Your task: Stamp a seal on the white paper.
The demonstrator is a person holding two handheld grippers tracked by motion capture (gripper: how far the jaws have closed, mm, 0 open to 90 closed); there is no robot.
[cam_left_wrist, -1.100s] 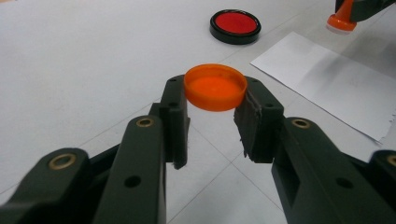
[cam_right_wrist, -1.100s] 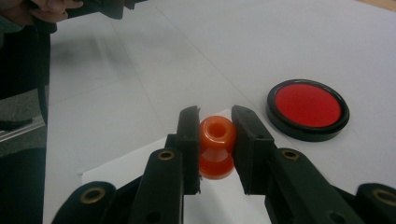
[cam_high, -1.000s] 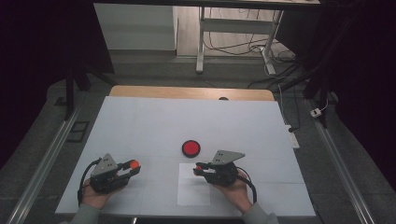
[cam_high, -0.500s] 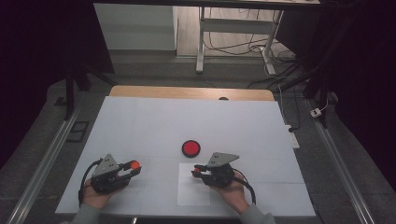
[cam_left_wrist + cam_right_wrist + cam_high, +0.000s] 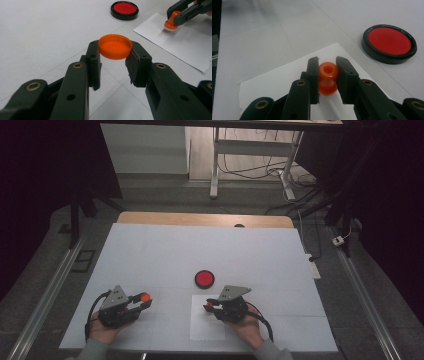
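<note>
**Dim room, pale worktop**

White worktop (image 5: pixel 150 250) with a wooden strip (image 5: pixel 205 219) along the far edge. Grey floor (image 5: pixel 165 187) beyond, strewn with cables (image 5: pixel 260 167) beneath a white-legged desk (image 5: pixel 216 160). Metal rails (image 5: pixel 45 295) along both sides. Power strip (image 5: pixel 314 269) just beside the right edge. Deep shadow left and right.

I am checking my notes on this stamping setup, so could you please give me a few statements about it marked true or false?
1. The left gripper holds an orange cap. True.
2. The right gripper is empty. False: it is shut on an orange stamp.
3. The stamp is over the white paper. True.
4. The red ink pad sits on the paper. False: it lies on the table, beyond the sheet.
</note>
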